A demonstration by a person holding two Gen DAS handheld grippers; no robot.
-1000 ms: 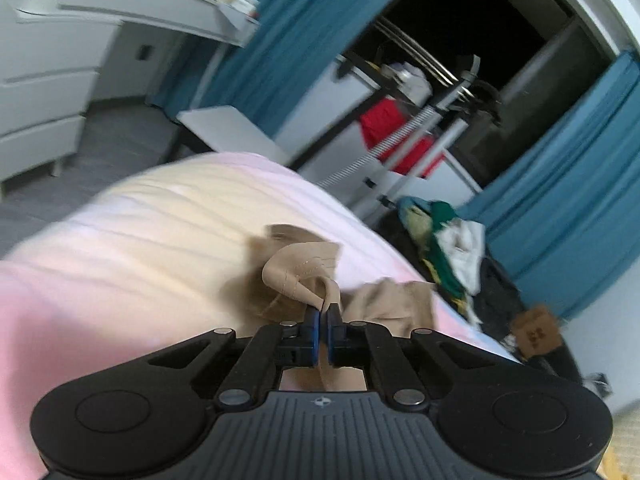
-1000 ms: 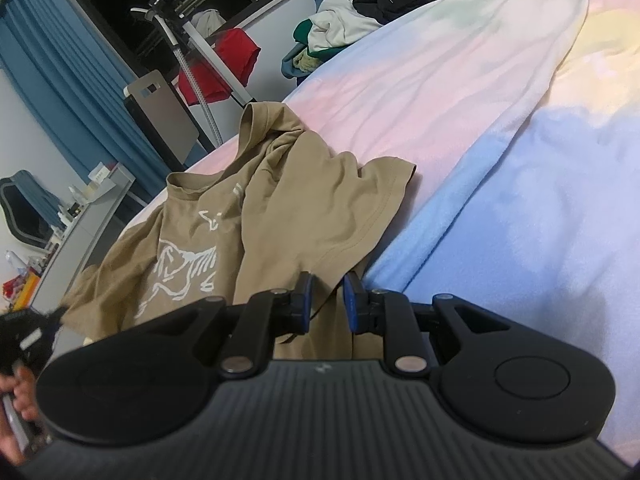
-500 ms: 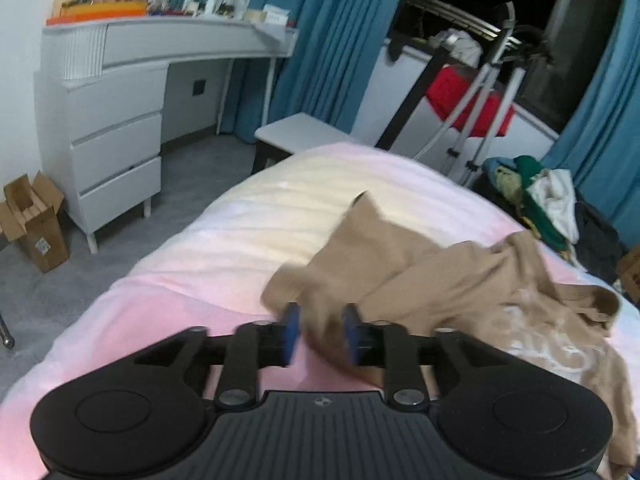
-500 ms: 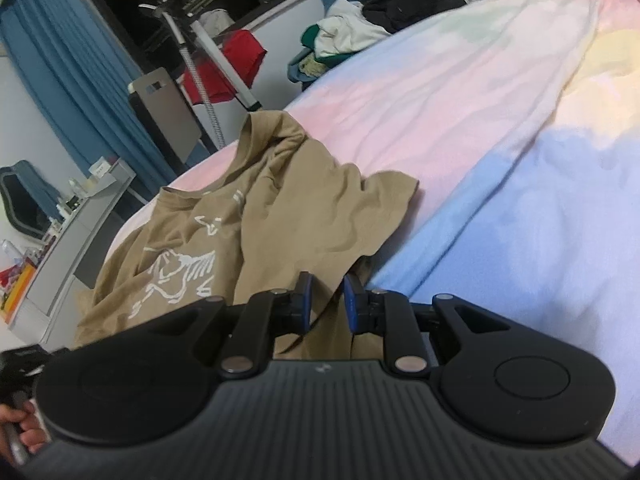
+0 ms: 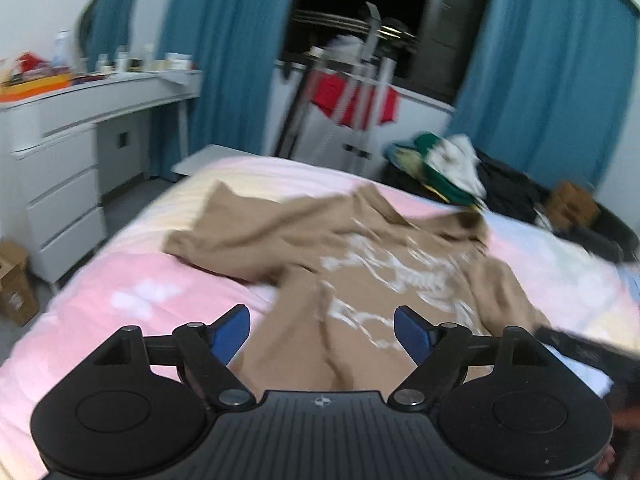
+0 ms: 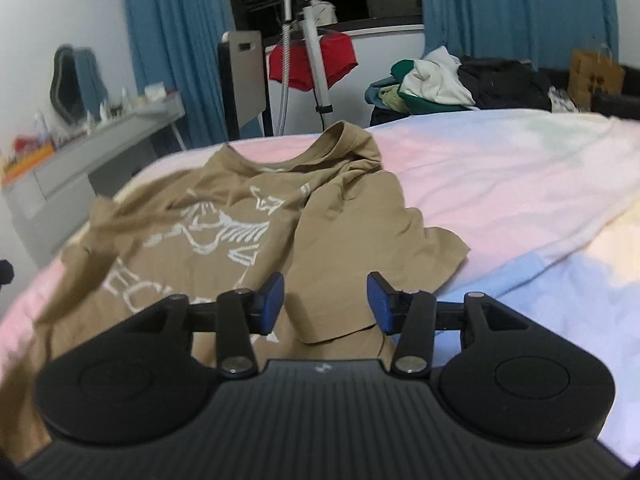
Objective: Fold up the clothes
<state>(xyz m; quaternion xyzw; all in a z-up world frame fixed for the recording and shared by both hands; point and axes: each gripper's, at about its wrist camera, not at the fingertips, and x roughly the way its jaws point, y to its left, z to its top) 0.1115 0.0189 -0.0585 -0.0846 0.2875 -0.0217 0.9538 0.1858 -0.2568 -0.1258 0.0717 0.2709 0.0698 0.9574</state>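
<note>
A tan T-shirt (image 5: 360,264) with a white print lies rumpled and front-up on the pastel bedspread (image 5: 132,292), collar toward the far edge. It also shows in the right wrist view (image 6: 248,216), with one sleeve spread to the right. My left gripper (image 5: 322,332) is open and empty, just above the shirt's lower part. My right gripper (image 6: 325,304) is open and empty over the shirt's lower right side, near a folded edge. The other gripper shows as a dark blur at the right edge of the left wrist view (image 5: 588,356).
A white dresser with clutter (image 5: 60,148) stands left of the bed. A garment steamer stand with a red cloth (image 6: 312,60) and a pile of clothes (image 6: 440,80) lie beyond the bed's far edge. Blue curtains (image 5: 540,80) hang behind.
My left gripper let go of the shirt and opened wide. My right gripper opened too. The shirt now lies spread out on the bed, print showing.
</note>
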